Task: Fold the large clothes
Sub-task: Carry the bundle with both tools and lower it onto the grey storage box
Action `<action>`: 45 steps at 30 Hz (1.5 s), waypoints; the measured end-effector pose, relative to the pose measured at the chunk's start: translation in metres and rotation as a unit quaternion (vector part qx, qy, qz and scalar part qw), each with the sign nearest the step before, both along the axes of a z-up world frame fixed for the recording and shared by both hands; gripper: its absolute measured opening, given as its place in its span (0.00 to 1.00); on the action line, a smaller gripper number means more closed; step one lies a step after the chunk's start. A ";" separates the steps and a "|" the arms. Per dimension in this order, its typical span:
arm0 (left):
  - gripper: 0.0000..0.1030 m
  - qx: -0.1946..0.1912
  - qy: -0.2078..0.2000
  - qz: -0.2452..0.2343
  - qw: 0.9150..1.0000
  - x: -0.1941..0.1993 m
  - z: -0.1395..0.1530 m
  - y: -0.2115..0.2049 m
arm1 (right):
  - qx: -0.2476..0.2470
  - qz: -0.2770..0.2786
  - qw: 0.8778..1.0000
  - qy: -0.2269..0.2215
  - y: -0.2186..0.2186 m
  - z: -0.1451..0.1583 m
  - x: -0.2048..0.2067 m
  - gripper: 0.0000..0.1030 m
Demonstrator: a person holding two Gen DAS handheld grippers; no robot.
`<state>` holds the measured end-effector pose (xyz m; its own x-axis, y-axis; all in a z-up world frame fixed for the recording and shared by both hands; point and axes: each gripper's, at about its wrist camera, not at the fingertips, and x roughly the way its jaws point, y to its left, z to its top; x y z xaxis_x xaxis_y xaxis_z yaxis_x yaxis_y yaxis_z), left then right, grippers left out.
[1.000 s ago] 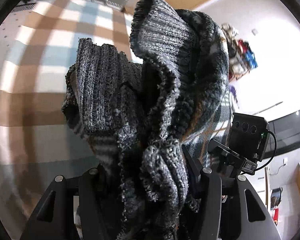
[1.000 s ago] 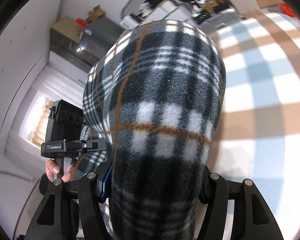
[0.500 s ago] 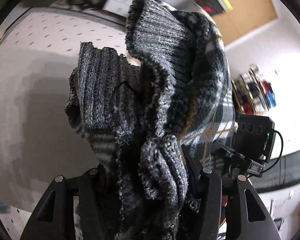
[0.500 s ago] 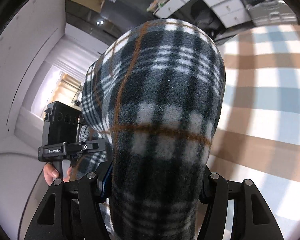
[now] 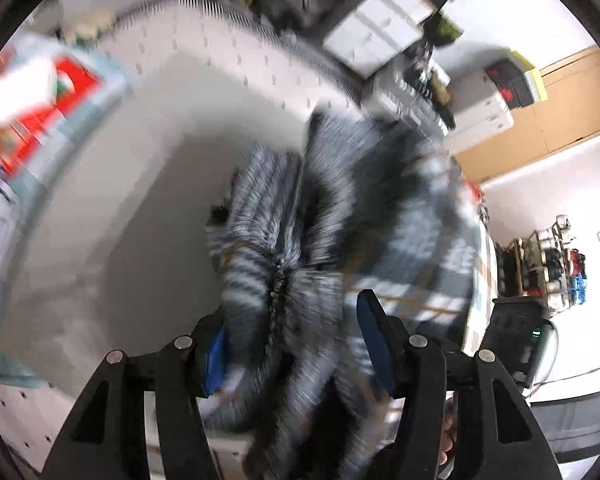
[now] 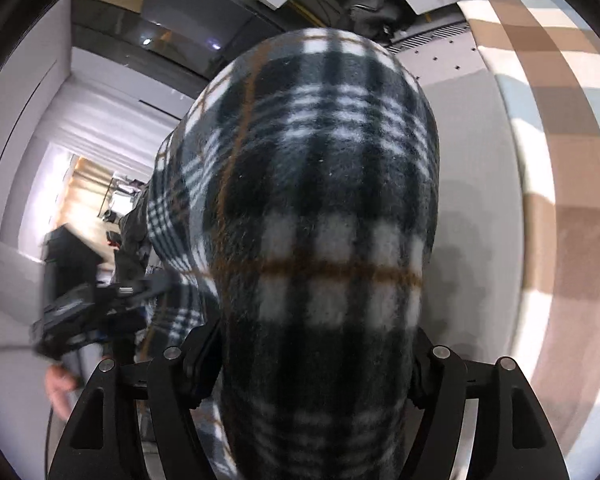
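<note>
We see a pale dotted bed surface [image 5: 148, 184] spreading ahead and left of the left gripper, and the same pale surface with a brown-blue checked cover [image 6: 572, 208] off to the right of the right gripper. The plaid fleece garment [image 6: 320, 208] fills most of the right wrist view, bulging up and forward from between the fingers of the right gripper [image 6: 318, 364]. Its jaws have just been opening, and the fabric still sits packed between them (touching both sides as far as we can tell), so we read it as held. In the left wrist view the same garment [image 5: 332, 216] shows its grey ribbed knit trim, badly motion-blurred, rising from between the fingers of the left gripper [image 5: 296, 344]. That gripper stands about half open; the cloth lies against the left blue pad [image 5: 216, 356], while the right blue pad [image 5: 374, 344] shows bare at its tip with fabric behind it, so we cannot tell whether it clamps. White drawer units [image 5: 376, 28] sit far ahead. The other gripper body appears blurred at lower left of the right view, with a hand [image 6: 62, 390] under it.
</note>
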<state>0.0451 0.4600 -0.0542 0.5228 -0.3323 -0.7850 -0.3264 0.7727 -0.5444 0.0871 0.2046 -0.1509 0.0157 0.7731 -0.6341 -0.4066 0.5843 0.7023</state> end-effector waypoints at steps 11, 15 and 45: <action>0.52 0.052 -0.066 -0.101 0.991 -0.037 0.021 -0.057 | -0.038 0.038 0.998 -0.027 -0.009 0.026 0.016 0.80; 0.51 0.090 -0.016 -0.086 0.992 -0.011 -0.034 -0.055 | -0.060 0.045 0.985 -0.155 -0.030 0.070 0.016 0.80; 0.47 0.076 -0.144 -0.050 0.985 -0.085 0.011 -0.035 | -0.150 0.182 0.927 -0.291 0.100 0.122 -0.028 0.74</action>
